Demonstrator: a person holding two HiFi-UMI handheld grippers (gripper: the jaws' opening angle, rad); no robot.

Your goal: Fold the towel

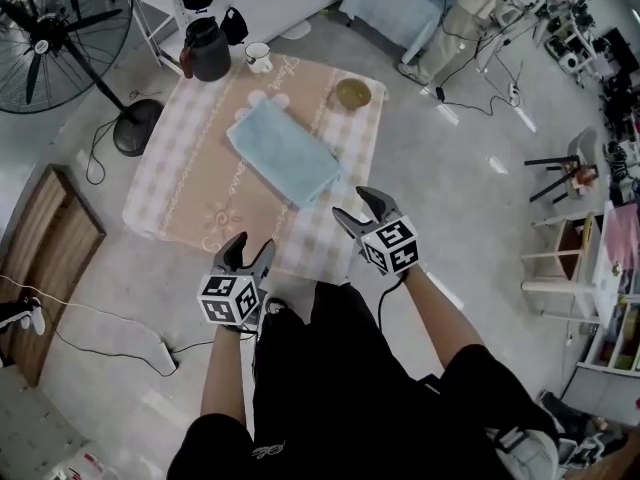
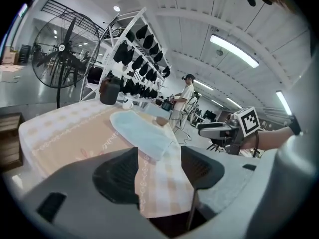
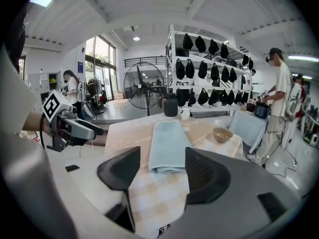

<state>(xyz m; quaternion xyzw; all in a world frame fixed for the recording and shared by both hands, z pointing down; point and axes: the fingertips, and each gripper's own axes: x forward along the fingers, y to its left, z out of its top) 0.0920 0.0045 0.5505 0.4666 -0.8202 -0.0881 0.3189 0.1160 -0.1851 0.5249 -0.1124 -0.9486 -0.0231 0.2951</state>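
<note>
The tabletop (image 1: pixel 170 188) spreads ahead of both claws. The towel (image 1: pixel 285 153) lies folded on it, beyond the jaw tips and apart from them. Both forearms reach forward from the body, tilted down. The left claw (image 1: pixel 252 246) and right claw (image 1: pixel 352 203) gape wide, holding nothing.

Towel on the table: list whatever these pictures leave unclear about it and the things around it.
- towel: layer count; its edges are too small in every view.
- black jug: contents; opaque walls, every view.
- bowl: contents; too small, head view.
- tablecloth: whatever supports it; the cloth hangs over it.
</note>
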